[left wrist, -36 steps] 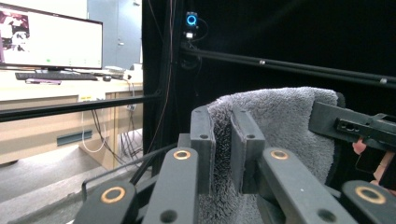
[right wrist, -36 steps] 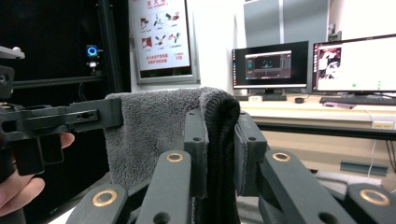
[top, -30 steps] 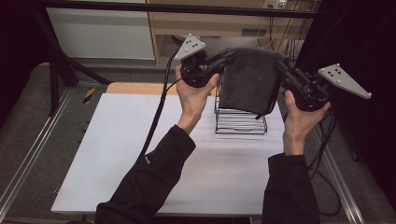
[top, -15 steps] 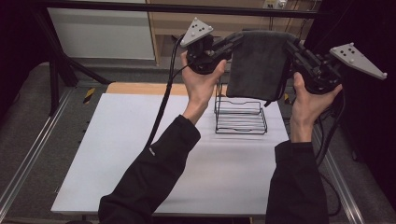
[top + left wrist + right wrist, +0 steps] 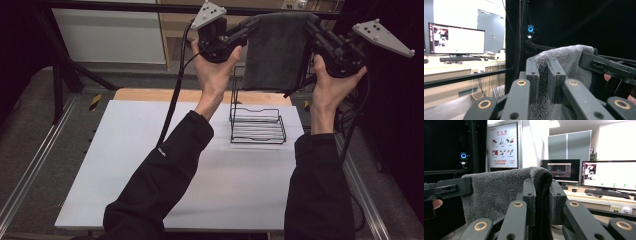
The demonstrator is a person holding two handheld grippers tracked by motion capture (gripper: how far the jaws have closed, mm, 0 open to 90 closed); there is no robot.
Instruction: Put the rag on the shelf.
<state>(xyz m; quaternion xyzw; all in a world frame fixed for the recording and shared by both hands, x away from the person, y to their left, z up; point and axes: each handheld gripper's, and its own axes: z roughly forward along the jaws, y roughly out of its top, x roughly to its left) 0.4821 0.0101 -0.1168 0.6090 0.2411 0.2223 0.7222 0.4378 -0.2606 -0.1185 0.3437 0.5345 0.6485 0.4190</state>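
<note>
Both grippers, left gripper (image 5: 248, 31) and right gripper (image 5: 314, 31), have jaws clamped on the grey towel (image 5: 276, 52), hanging above the wire rack (image 5: 257, 125) at the desk's (image 5: 150, 150) two o'clock.

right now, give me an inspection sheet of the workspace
surface: white table, bare but for the rack; wooden strip along its far edge
job's things: grey towel held up and stretched between both grippers, hanging above the black wire rack and not touching it
clutter: nothing seen
grippers: left gripper shut on one top corner of the towel; right gripper shut on the other
cables: black cable trails from the left gripper down over the table; another hangs by the right wrist
surroundings: monitors and a keyboard on a desk, a wall poster, dark frame with a blue-lit camera
</note>
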